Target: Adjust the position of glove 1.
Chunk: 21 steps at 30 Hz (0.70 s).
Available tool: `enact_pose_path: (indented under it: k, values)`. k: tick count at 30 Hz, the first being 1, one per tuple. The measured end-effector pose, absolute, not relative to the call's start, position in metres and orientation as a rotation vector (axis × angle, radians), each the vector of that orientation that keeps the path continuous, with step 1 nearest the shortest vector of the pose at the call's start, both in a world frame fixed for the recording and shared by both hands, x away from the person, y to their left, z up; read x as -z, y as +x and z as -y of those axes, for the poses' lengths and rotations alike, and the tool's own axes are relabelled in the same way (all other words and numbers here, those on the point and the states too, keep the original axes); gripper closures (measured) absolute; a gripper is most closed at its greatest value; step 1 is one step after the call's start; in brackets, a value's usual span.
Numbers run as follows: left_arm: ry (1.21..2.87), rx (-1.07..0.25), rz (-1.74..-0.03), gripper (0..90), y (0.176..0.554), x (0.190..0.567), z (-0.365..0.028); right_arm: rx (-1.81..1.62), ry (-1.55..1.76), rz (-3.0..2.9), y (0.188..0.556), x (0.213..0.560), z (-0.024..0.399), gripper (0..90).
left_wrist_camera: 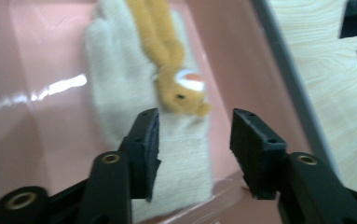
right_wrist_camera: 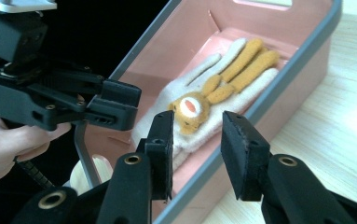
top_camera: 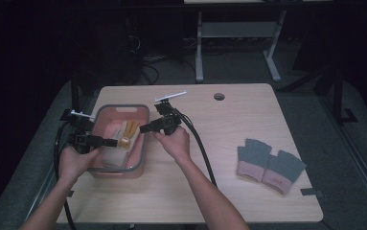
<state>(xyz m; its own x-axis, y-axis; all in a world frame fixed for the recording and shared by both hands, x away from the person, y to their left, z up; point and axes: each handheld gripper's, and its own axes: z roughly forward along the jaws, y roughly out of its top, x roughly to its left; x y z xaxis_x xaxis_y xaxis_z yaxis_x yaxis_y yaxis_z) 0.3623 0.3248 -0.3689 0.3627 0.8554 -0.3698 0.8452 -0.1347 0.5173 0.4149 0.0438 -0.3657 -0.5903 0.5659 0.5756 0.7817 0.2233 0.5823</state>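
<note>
From above, the left gripper (top_camera: pixel 116 142) and right gripper (top_camera: pixel 143 128) meet over a pink bin (top_camera: pixel 140 158) at the table's (top_camera: pixel 248 191) near left. Both have their jaws apart, gripping nothing. The gripper views reveal the bin's contents: a cream glove (right_wrist_camera: pixel 204 112) with an orange animal (right_wrist_camera: pixel 192 109) lying on its floor. Farther right lie grey gloves (top_camera: pixel 269 165).

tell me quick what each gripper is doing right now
Left gripper: open, holding nothing, over the cream glove in the pink bin.
Right gripper: open, empty, at the bin's rim.
</note>
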Motion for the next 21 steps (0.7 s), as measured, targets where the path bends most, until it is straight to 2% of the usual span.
enact_pose_path:
  k: [6,10,14,21]
  values:
    - [1.928,-0.042,-1.412,43.9,0.360,0.364,-0.317,1.313,-1.284,2.231,0.415,0.371,-0.028,55.7]
    - [1.891,-0.003,-1.395,38.0,0.360,0.364,-0.315,1.325,-1.312,2.221,0.415,0.373,-0.015,53.7]
    - [1.847,0.007,-1.374,36.3,0.359,0.361,-0.311,1.333,-1.331,2.233,0.414,0.372,-0.004,52.2]
    - [1.874,0.004,-1.323,35.4,0.357,0.355,-0.294,1.360,-1.390,2.205,0.409,0.372,0.028,49.1]
